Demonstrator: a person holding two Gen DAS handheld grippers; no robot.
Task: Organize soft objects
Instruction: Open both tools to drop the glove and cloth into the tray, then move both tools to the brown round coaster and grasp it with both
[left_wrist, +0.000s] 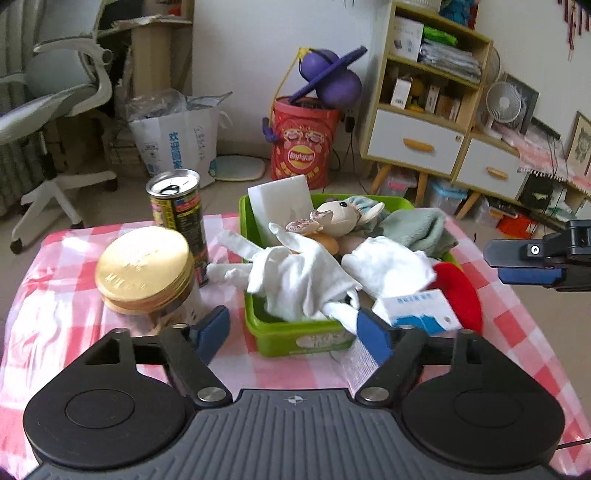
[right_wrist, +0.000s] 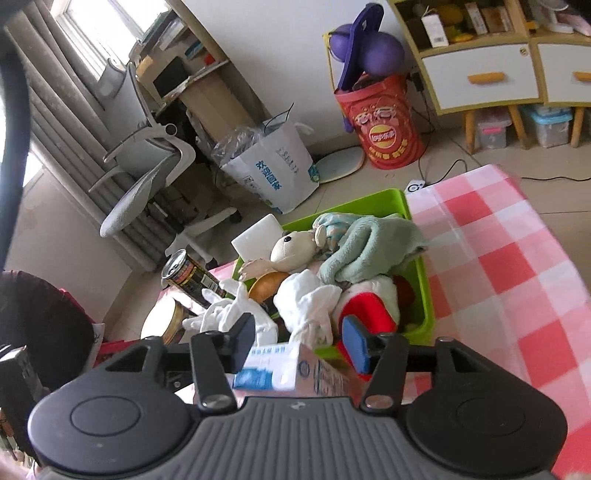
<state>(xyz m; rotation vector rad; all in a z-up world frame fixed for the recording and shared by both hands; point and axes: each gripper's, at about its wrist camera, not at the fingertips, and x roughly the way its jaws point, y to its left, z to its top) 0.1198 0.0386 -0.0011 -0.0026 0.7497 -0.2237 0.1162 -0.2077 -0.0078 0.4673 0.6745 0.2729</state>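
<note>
I judge the sorting to be near its end: the green plastic bin (left_wrist: 295, 341) on my counter, spread with a pink-and-white checked cloth (left_wrist: 55, 306), is already heaped with soft things. In it lie the white cotton gloves (left_wrist: 295, 273), the beige stuffed mouse doll (left_wrist: 334, 218), the pale green fleece cloth (left_wrist: 421, 227) and the red-and-white plush piece (left_wrist: 458, 291), which spills over the near right corner. My left hand-held gripper (left_wrist: 291, 332) hangs released just before the bin's near wall, its blue pads spread wide with nothing between them. My right hand-held gripper (right_wrist: 299, 341) is also spread apart, above a small blue-and-white carton (right_wrist: 291, 371) that lies just beside the bin and under the jaws; I cannot tell whether the pads touch it. One glove's fingers trail over the left rim toward the tall printed can (left_wrist: 179, 218) and the gold-lidded jar (left_wrist: 147, 269), which stand outside. Next, I think, the trailing glove wants tucking in: a low pinch on loose cloth, lifted clear of the can so it does not tip.
</note>
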